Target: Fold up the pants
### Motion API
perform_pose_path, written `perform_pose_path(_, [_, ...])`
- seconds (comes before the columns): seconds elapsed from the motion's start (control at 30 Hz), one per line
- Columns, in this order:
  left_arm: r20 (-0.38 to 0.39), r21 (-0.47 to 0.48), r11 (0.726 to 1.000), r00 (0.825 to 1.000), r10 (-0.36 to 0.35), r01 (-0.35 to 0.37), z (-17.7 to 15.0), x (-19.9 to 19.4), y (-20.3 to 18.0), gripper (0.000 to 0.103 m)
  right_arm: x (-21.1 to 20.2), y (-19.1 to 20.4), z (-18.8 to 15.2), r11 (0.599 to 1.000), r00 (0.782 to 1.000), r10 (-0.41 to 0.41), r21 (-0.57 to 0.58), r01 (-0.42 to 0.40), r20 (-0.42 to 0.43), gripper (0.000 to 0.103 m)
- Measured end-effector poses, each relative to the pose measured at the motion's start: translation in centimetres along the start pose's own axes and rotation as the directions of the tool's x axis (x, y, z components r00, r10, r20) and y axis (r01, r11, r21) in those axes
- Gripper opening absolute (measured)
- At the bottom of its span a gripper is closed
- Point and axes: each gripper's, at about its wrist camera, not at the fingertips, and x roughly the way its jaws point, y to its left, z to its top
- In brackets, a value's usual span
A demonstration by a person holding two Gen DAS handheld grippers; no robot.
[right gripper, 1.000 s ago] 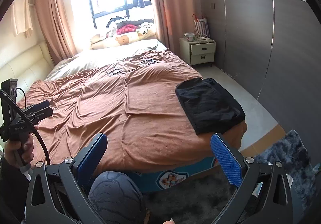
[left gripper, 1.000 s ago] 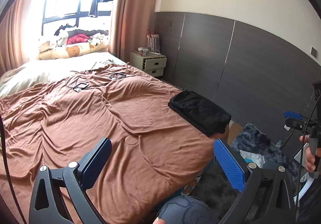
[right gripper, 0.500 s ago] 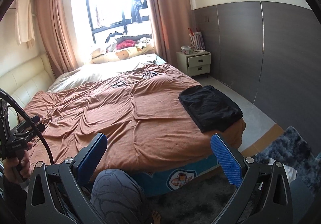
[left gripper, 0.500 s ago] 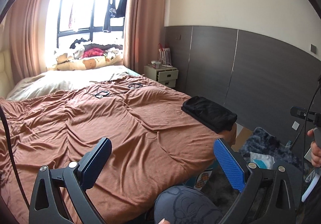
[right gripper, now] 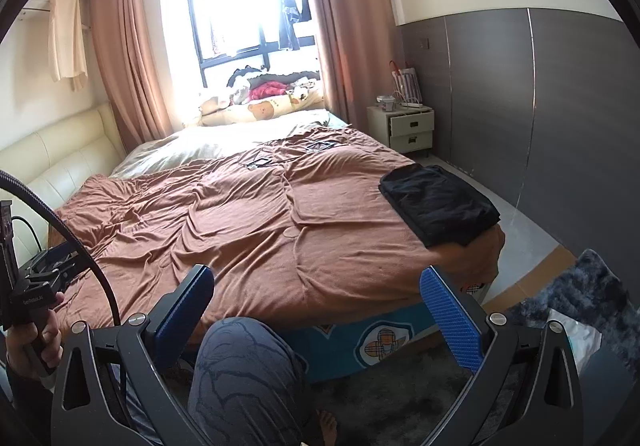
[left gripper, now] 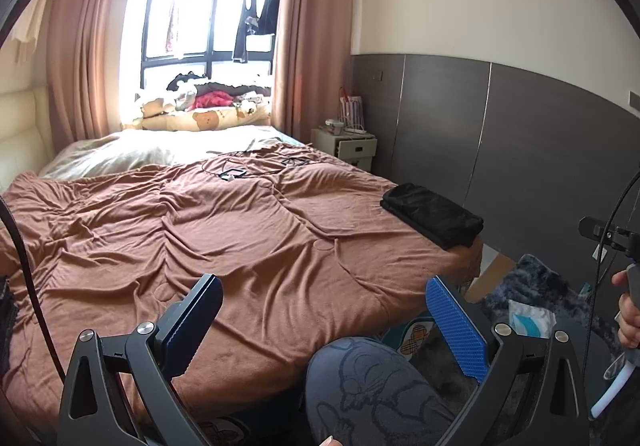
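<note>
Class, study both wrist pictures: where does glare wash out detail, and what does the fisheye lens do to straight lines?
Left wrist view: the window is bright but its bars stay readable; the wall panel seams bow. Right wrist view: the window blows out to white, hazing the curtain; the panel seams curve and dark corners vignette the frame.

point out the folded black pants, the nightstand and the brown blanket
folded black pants [right gripper: 438, 204], right wrist view, middle of the top layer
nightstand [right gripper: 412, 124], right wrist view, upper drawer front
brown blanket [left gripper: 240, 230], left wrist view, wrinkled middle area
</note>
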Motion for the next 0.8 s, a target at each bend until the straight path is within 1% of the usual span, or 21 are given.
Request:
perform_pose_path(0.07, [0.008,-0.002,1.0,1.0,0.008,-0.008,-0.7,-0.6,0.0,0.103,-0.1,0.6,-0.6,1.0,1.0,0.009,-0.008,-0.009,-0.009,0.103])
perform_pose_path(0.2, [-0.004,-0.022,1.0,1.0,0.013,-0.014,-2.1,-1.1,0.0,0.103,-0.7,1.8,-1.7,0.999,1.0,-0.019,-0.048,0.019,0.008,0.103])
perform_pose_path(0.27, [0.001,-0.02,0.999,0.999,0.032,-0.032,-2.8,-1.4,-0.2,0.103,-0.9,2.4,-2.1,0.998,1.0,-0.027,-0.056,0.027,0.014,0.103])
perform_pose_path(0.4, [0.009,-0.008,0.998,0.998,0.061,-0.061,-4.1,-2.0,-0.7,0.103,-1.0,3.2,-3.3,0.998,1.0,-0.024,-0.051,0.024,0.012,0.103])
perform_pose_path(0.57, [0.017,-0.001,0.997,0.997,0.073,-0.073,-5.2,-2.2,-1.1,0.103,-0.6,3.9,-4.6,0.999,0.999,-0.031,-0.036,0.032,0.016,0.103])
perform_pose_path(0.7, [0.015,-0.002,0.997,0.997,0.08,-0.08,-5.9,-2.4,-1.0,0.103,-0.3,4.4,-5.5,0.997,0.997,-0.065,-0.026,0.066,0.033,0.103])
perform_pose_path(0.8, [0.023,0.009,0.996,0.996,0.09,-0.09,-6.3,-2.8,-1.1,0.103,0.0,5.0,-6.2,0.997,0.996,-0.075,-0.015,0.075,0.038,0.103])
